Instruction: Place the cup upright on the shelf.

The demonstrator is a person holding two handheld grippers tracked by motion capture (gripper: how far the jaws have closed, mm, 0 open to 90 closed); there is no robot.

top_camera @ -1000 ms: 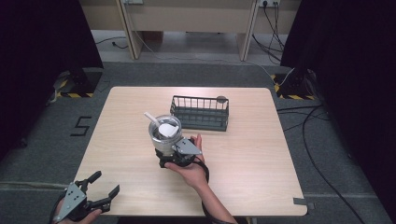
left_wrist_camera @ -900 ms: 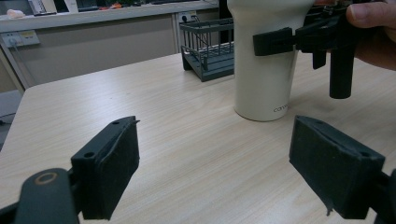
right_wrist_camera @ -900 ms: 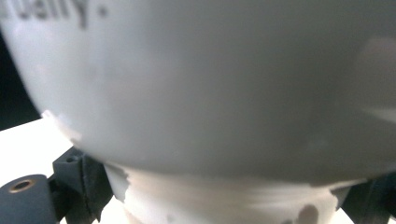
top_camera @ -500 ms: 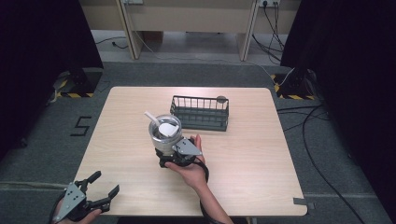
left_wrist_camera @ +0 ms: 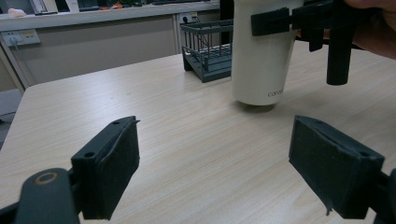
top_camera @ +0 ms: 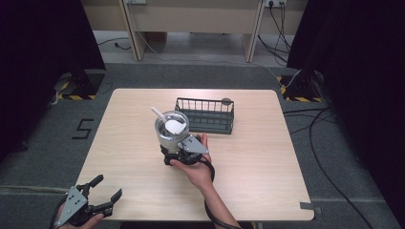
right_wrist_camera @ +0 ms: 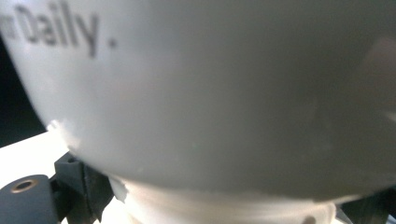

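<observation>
A white cup (top_camera: pixel 171 130) with a clear lid and a white straw stands upright near the table's middle. My right gripper (top_camera: pixel 173 145) is shut on it from the near side, a hand behind it. The left gripper view shows the cup (left_wrist_camera: pixel 259 60) with its base at or just above the tabletop; I cannot tell which. There the right gripper (left_wrist_camera: pixel 299 18) clamps the cup's upper part. The cup's wall (right_wrist_camera: pixel 210 93), lettered "Daily.", sits right up against the right gripper view's camera. My left gripper (top_camera: pixel 102 193) hangs open at the table's near left edge, holding nothing (left_wrist_camera: pixel 215 168).
A dark wire rack (top_camera: pixel 205 116) stands just behind the cup, with a small round thing (top_camera: pixel 226 101) on its far right corner. The rack (left_wrist_camera: pixel 208 51) also appears beyond the cup in the left gripper view. Bare wood lies to the left and right.
</observation>
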